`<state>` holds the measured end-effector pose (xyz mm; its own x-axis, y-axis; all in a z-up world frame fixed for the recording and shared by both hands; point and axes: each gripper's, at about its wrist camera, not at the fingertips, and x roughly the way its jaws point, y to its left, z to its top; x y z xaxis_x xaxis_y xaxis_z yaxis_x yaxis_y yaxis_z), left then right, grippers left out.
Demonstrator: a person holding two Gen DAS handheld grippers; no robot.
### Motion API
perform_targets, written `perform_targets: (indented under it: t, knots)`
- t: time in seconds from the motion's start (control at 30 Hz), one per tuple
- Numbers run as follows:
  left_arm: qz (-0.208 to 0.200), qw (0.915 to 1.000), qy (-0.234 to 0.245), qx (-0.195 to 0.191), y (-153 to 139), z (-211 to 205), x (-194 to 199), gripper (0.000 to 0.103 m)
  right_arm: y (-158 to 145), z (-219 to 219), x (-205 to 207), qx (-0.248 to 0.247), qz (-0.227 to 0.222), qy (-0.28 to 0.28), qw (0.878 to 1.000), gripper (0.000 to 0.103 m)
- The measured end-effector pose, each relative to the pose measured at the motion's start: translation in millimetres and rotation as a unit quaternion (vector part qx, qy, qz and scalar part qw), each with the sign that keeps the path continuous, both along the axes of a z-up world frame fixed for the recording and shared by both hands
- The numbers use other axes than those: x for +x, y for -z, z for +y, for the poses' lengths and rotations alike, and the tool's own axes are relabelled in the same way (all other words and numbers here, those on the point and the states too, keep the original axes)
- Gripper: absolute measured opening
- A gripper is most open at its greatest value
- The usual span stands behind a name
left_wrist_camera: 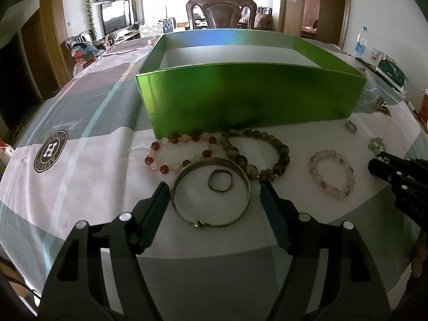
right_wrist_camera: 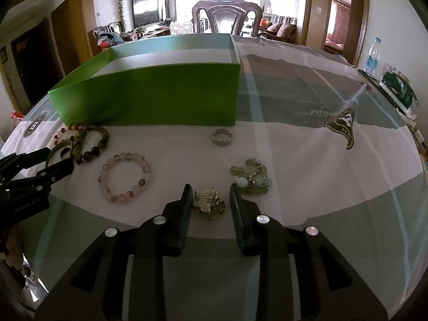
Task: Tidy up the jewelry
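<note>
Green box (left_wrist_camera: 251, 96) wall hides its floor — right claw (left_wrist_camera: 396, 176) cut off at the edge.

Home dining room, carved chair (left_wrist_camera: 221, 9), television (left_wrist_camera: 115, 16)

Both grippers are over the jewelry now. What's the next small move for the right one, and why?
Probably close the right gripper on the pearl brooch: its open fingers already flank the brooch on the tablecloth, and the green box behind shows nothing inside from here. The left gripper straddles the silver bangle.
</note>
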<state>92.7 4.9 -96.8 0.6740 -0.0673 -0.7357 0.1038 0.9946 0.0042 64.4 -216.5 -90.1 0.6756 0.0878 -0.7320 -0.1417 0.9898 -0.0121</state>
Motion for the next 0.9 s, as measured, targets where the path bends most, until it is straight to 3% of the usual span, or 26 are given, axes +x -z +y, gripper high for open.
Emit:
perform_targets:
  t: [0.47, 0.9]
  knots:
    - [0.001, 1.0, 0.008, -0.001, 1.3, 0.0, 0.4, 0.077, 0.9, 3.4, 0.6, -0.019, -0.005, 0.014, 1.0, 0.041]
    - [0.001, 1.0, 0.007, -0.001, 1.3, 0.3, 0.2, 0.078, 0.9, 4.4, -0.6, -0.025, -0.009, 0.014, 1.0, 0.042]
